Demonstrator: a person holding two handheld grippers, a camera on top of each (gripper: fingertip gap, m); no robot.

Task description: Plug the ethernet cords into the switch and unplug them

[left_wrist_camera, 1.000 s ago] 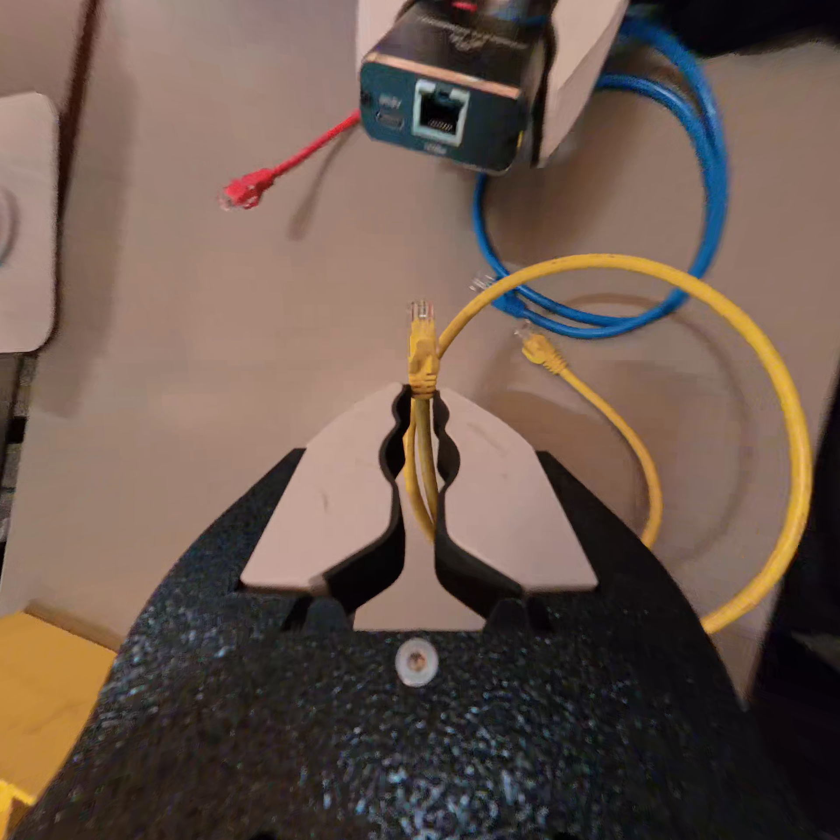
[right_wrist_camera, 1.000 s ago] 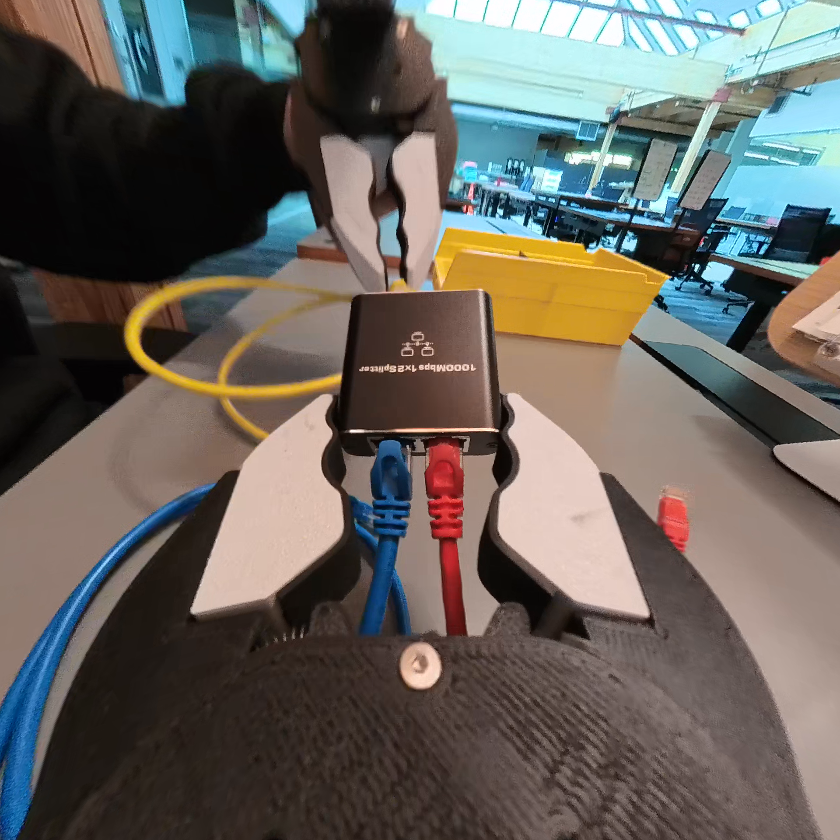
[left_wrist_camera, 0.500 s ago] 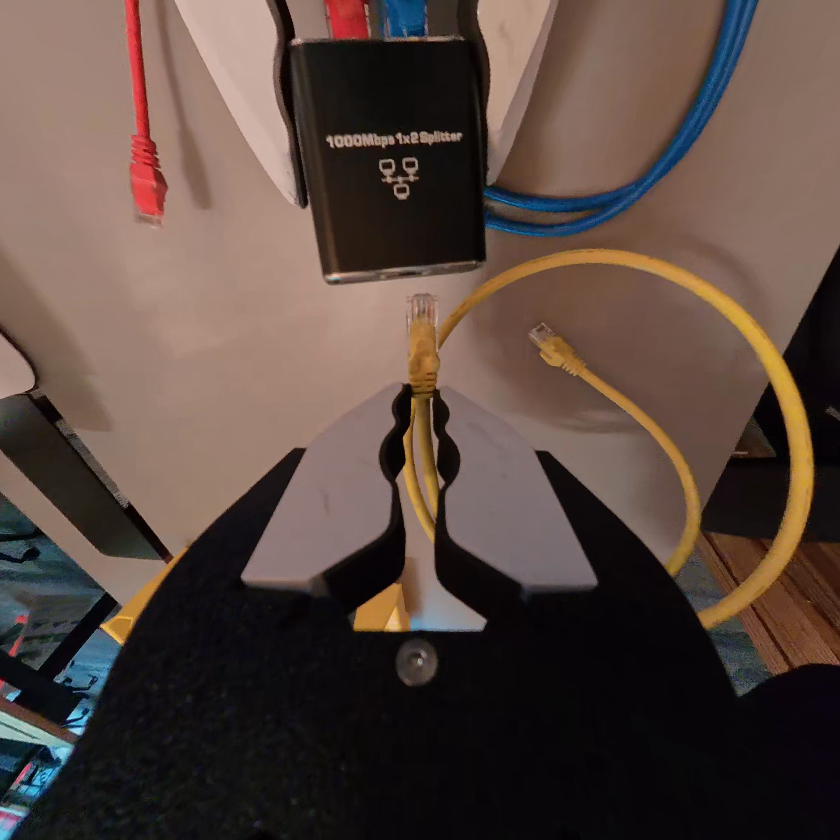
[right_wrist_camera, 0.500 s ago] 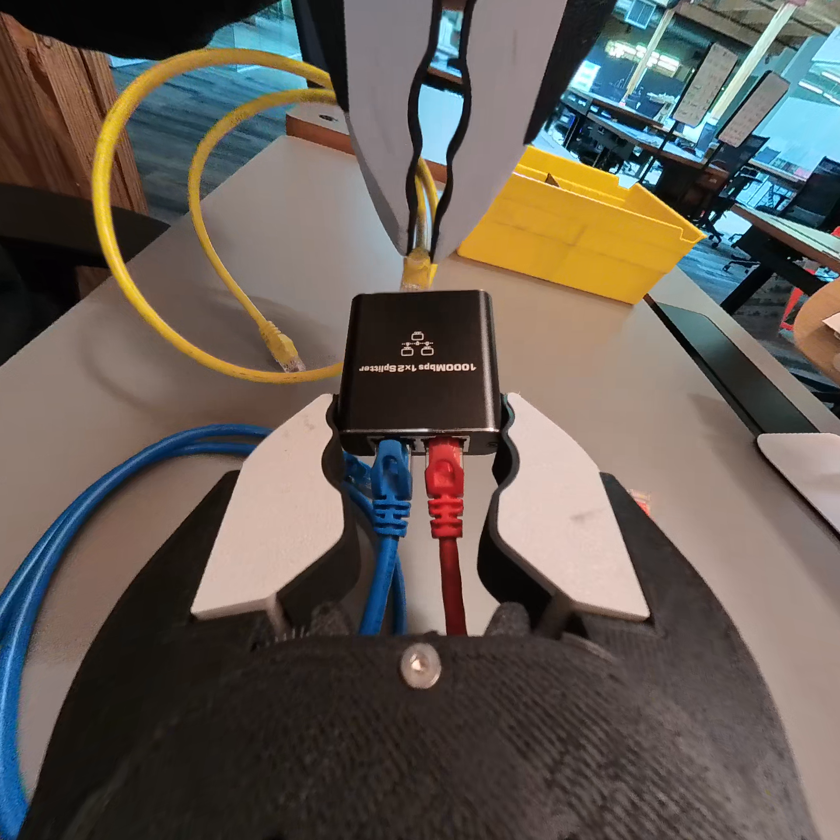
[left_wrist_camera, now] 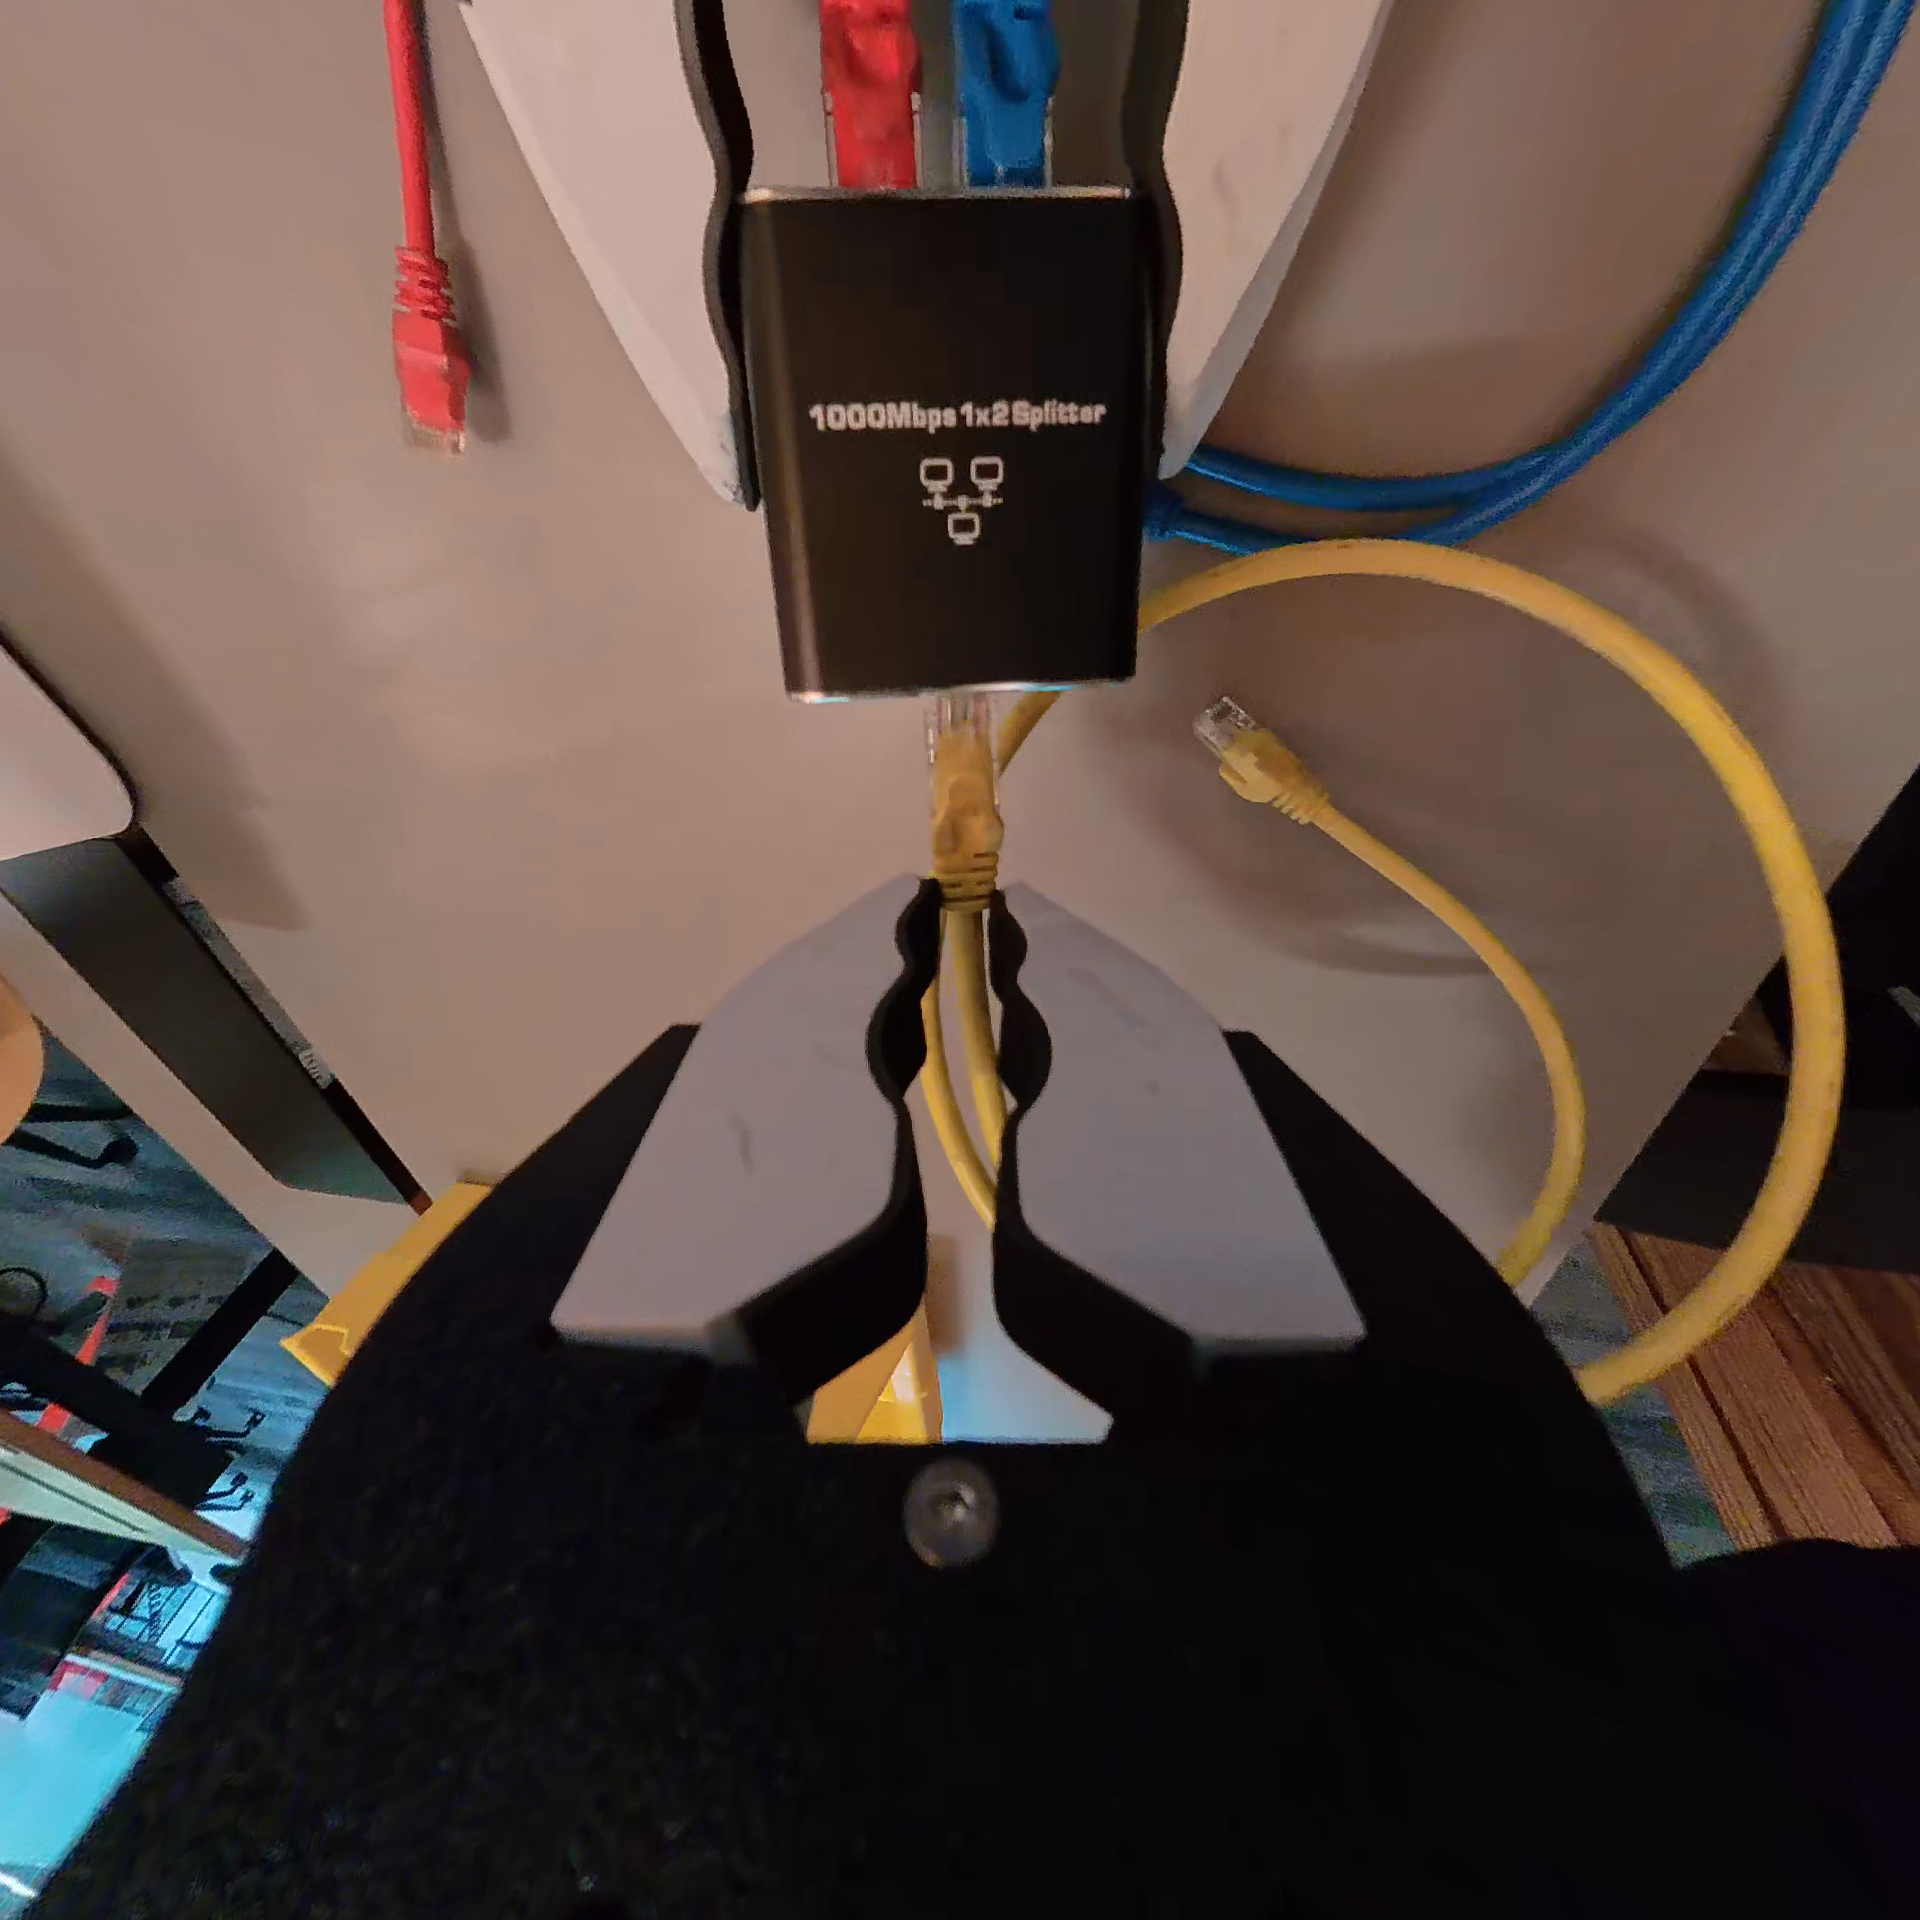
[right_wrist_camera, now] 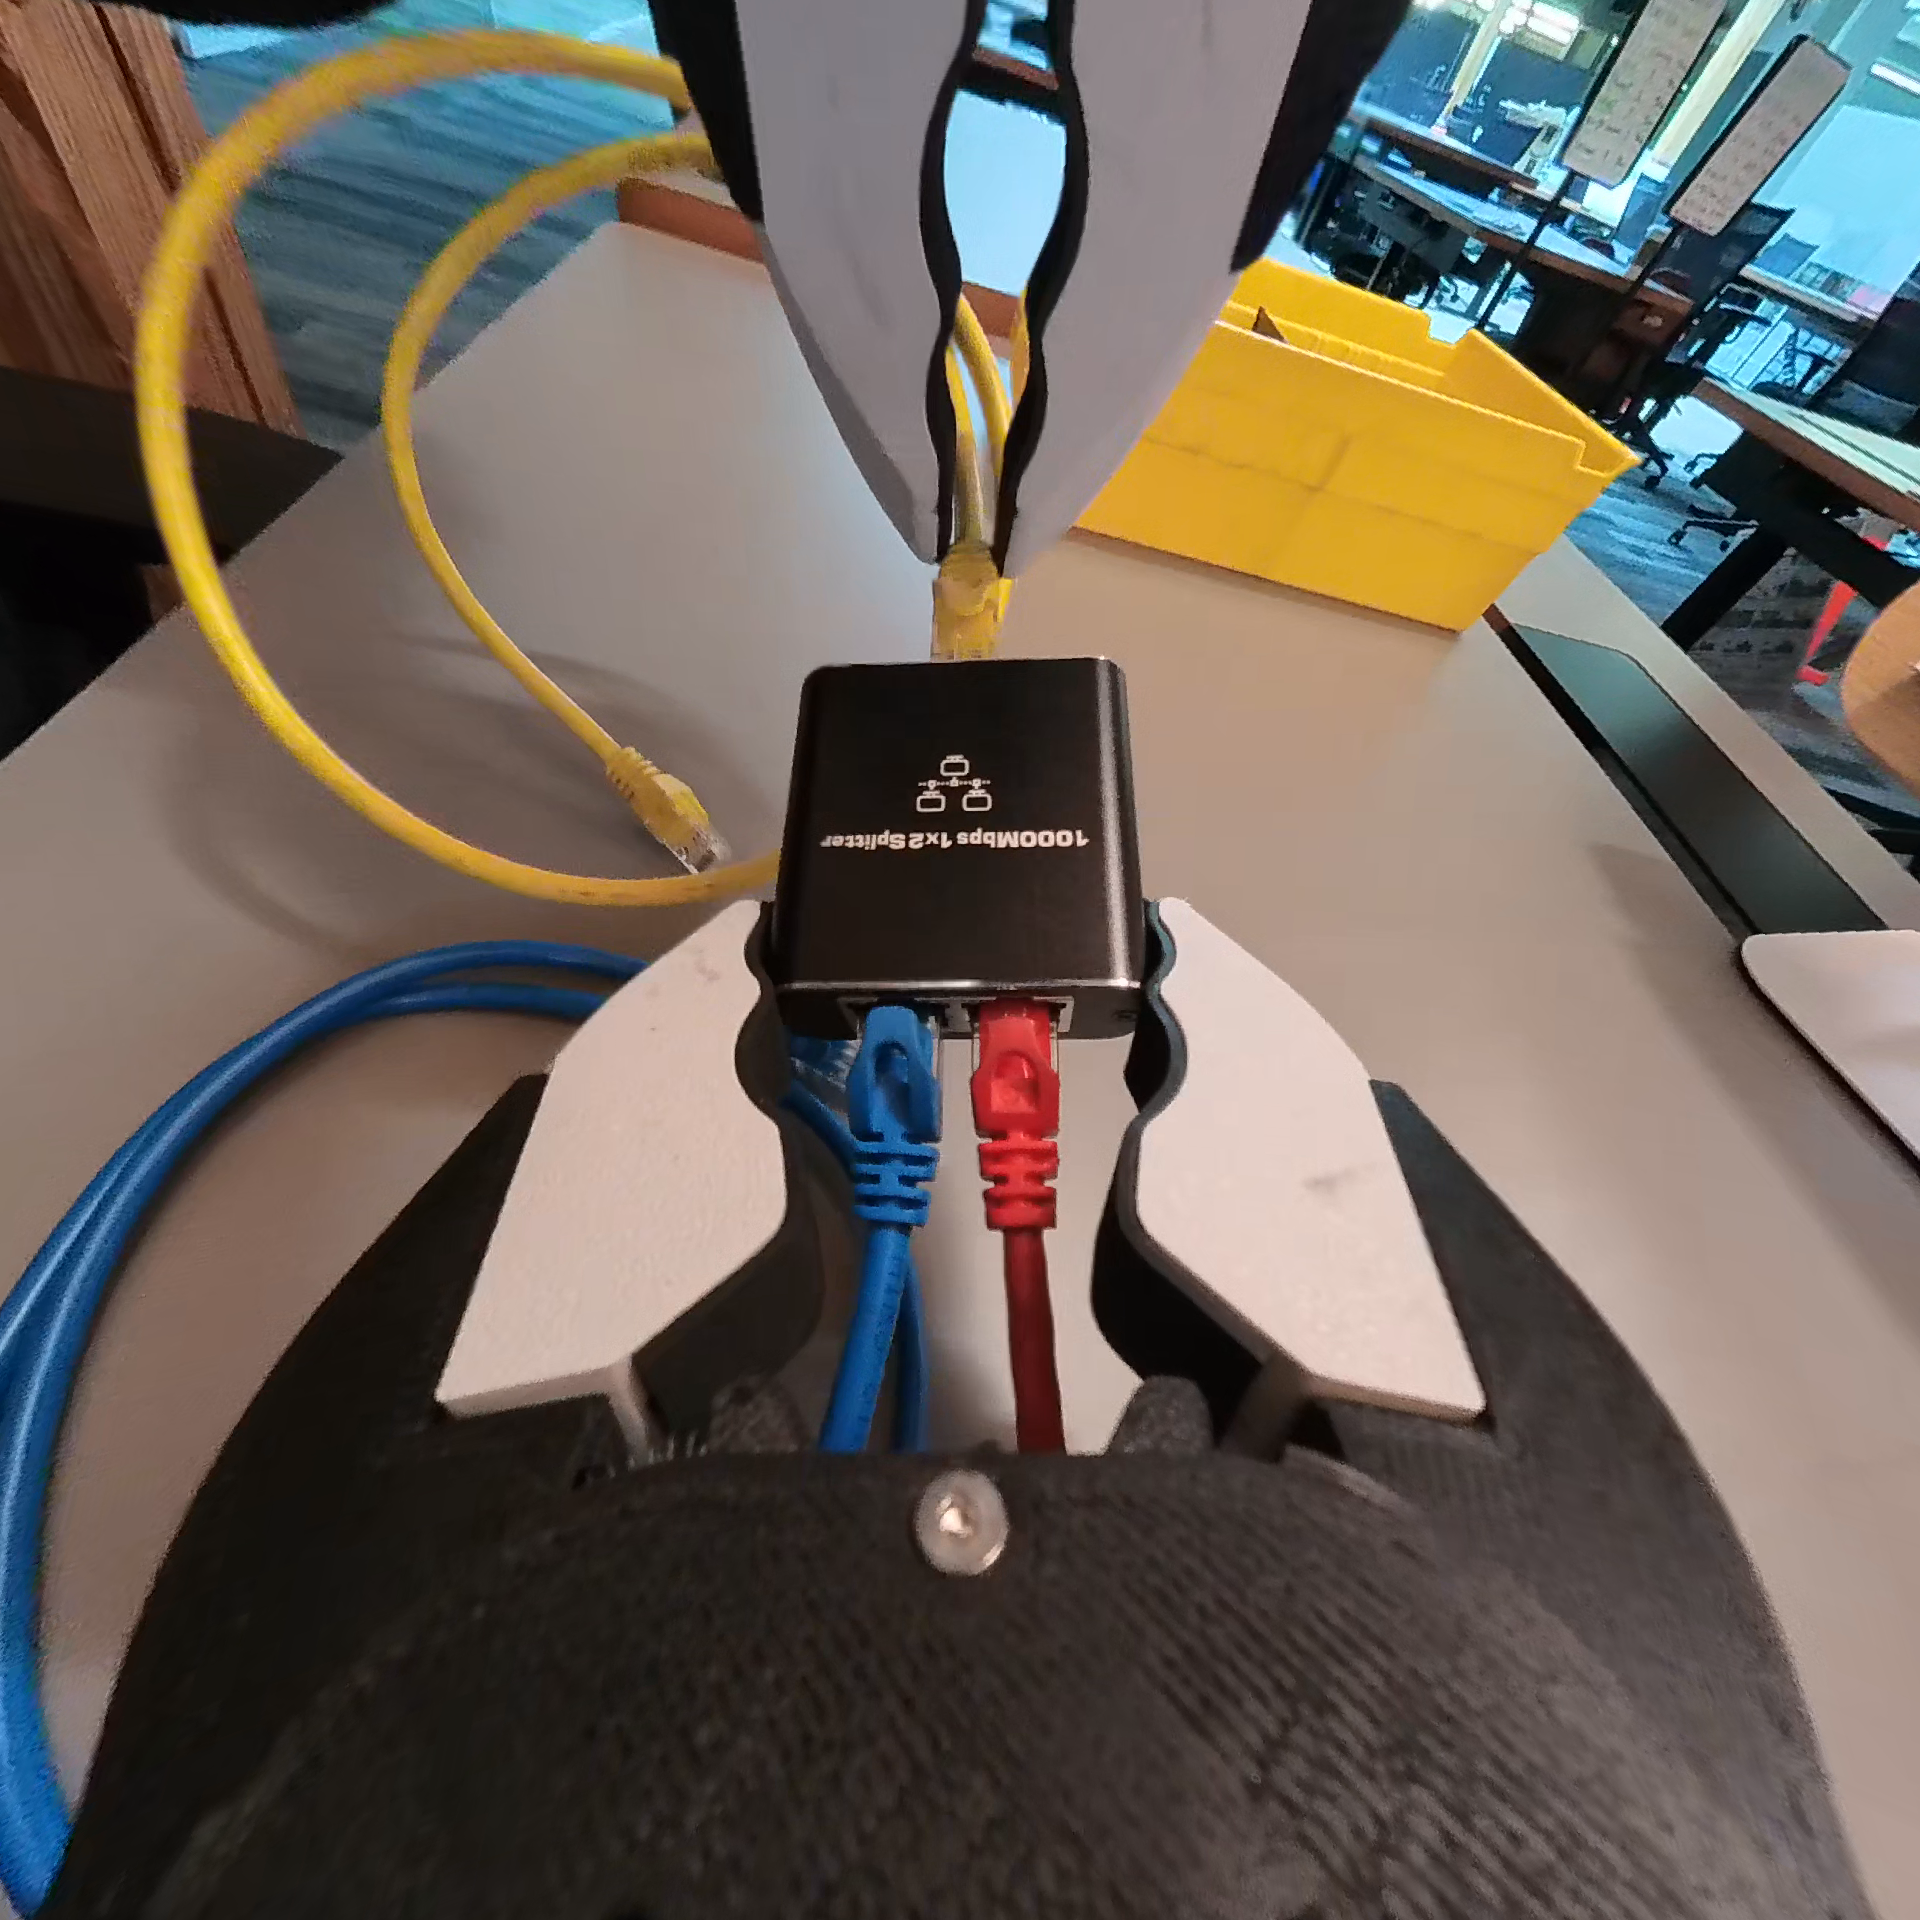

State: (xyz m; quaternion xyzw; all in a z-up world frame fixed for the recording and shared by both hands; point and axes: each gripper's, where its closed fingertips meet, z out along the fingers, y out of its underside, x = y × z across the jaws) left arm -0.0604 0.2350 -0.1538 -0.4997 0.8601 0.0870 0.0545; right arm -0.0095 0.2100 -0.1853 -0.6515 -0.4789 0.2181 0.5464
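My right gripper [right_wrist_camera: 956,925] is shut on a small black switch box [right_wrist_camera: 961,831], also in the left wrist view [left_wrist_camera: 951,436]. A blue plug [right_wrist_camera: 894,1112] and a red plug [right_wrist_camera: 1018,1112] sit in its two near ports. My left gripper [left_wrist_camera: 961,894] is shut on a yellow ethernet cord just behind its plug [left_wrist_camera: 964,800]. The clear plug tip is at the mouth of the switch's single far port, partly inside. In the right wrist view the left gripper [right_wrist_camera: 971,551] comes from above with the yellow plug [right_wrist_camera: 966,608] against the switch. The yellow cord's other plug [left_wrist_camera: 1252,764] lies loose.
The grey table [right_wrist_camera: 1351,831] holds a yellow bin [right_wrist_camera: 1351,468] at the back and a coiled blue cord [right_wrist_camera: 156,1143] at left. The red cord's free end [left_wrist_camera: 426,353] lies loose. A white flat device [right_wrist_camera: 1849,1008] lies at the right edge, beside a black strip.
My left gripper has carried the yellow plug forward to the switch, from a gap half a second ago to its tip in the port mouth. The right gripper keeps holding the switch.
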